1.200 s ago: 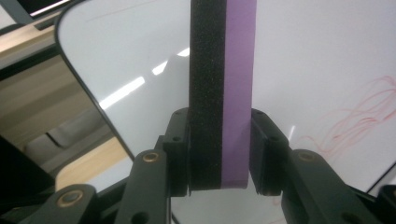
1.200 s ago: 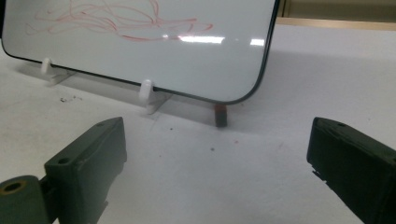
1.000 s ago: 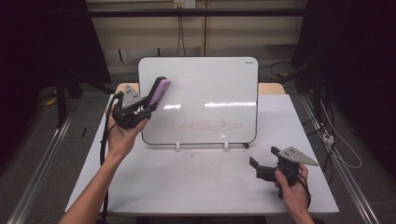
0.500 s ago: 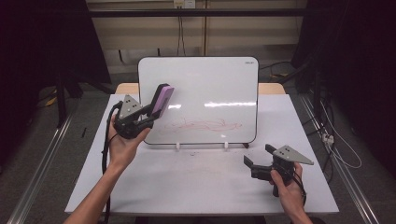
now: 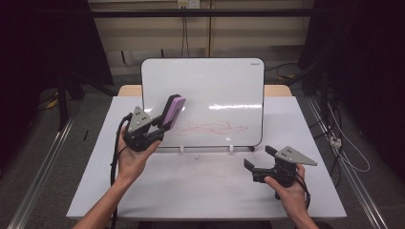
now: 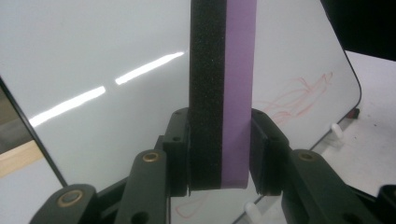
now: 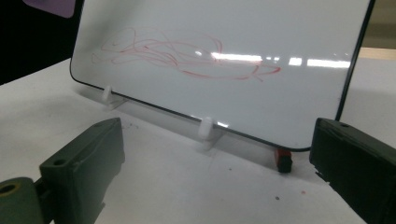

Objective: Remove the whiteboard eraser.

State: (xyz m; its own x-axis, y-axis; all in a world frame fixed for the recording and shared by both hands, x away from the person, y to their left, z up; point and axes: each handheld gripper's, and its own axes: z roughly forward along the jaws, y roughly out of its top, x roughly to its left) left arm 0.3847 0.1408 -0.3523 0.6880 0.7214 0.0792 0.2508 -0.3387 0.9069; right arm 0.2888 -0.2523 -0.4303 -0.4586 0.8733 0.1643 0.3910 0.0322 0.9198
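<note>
A: Where does the eraser (image 5: pixel 171 110) sit?

B: Left of centre in the high view, clamped between the fingers (image 6: pixel 264 151) of the left gripper (image 5: pixel 162 119), black felt on one side, purple backing on the other. It stands near the left part of the whiteboard (image 5: pixel 210 86), beside the red scribble (image 5: pixel 207 127); whether the felt touches the surface cannot be told.

A: And the right gripper (image 5: pixel 260 157)?

B: At the lower right of that view, low over the table (image 5: pixel 191 191), its fingers spread wide with nothing between them.

A: What could go wrong?

B: The whiteboard leans on small white feet (image 7: pixel 205 128). A hard sideways push would probably slide or tip it, since nothing braces it. A tilted eraser would likely meet the board by its edge and smear the ink.
</note>
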